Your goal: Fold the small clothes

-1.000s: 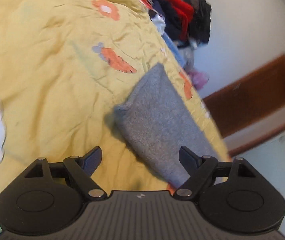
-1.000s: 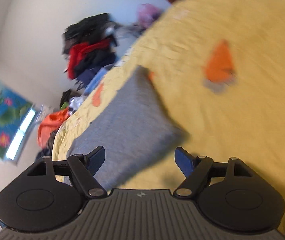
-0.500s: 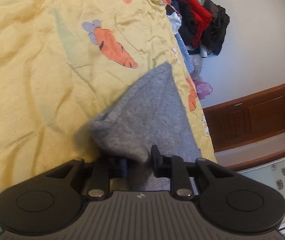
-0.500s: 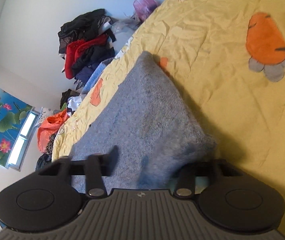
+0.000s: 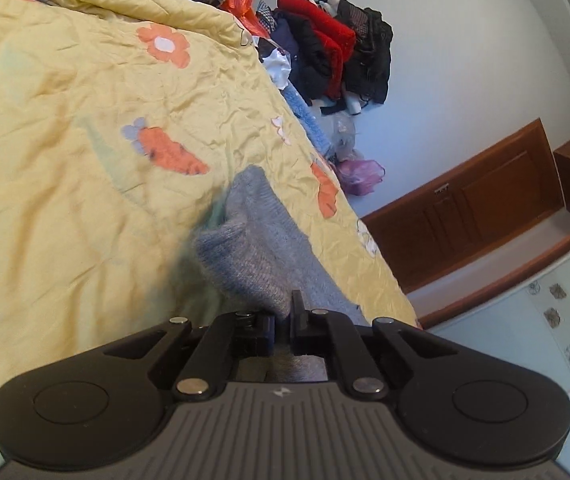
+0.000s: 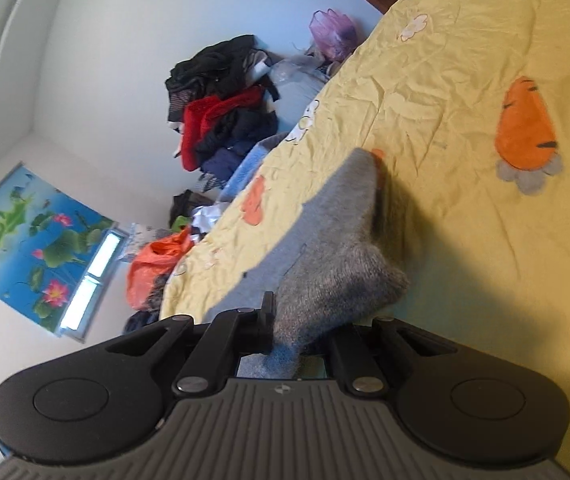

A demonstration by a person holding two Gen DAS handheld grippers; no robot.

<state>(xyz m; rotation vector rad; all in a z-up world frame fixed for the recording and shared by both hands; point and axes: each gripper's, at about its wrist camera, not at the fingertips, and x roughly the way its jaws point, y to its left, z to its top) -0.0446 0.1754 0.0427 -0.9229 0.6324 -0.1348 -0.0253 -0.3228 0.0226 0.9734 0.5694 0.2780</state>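
Note:
A grey knitted garment point(image 5: 257, 256) lies on a yellow bedspread point(image 5: 65, 168) with carrot and flower prints. My left gripper point(image 5: 283, 326) is shut on one near corner of the garment and holds it raised, so the cloth bunches in front of the jaws. In the right wrist view my right gripper point(image 6: 291, 330) is shut on another corner of the same grey garment point(image 6: 337, 276), also lifted off the bedspread point(image 6: 465, 92). The far end of the garment still rests on the bed near its edge.
A pile of dark and red clothes point(image 5: 329, 52) lies beyond the bed's edge, with a purple bag point(image 5: 359, 174) and an orange bag point(image 6: 157, 264). A wooden cabinet point(image 5: 473, 208) stands along the wall. A lotus picture point(image 6: 33, 240) hangs on the wall.
Both grippers went from open above the garment to shut on its near corners. The corners have since been lifted and drawn up, bunching the cloth.

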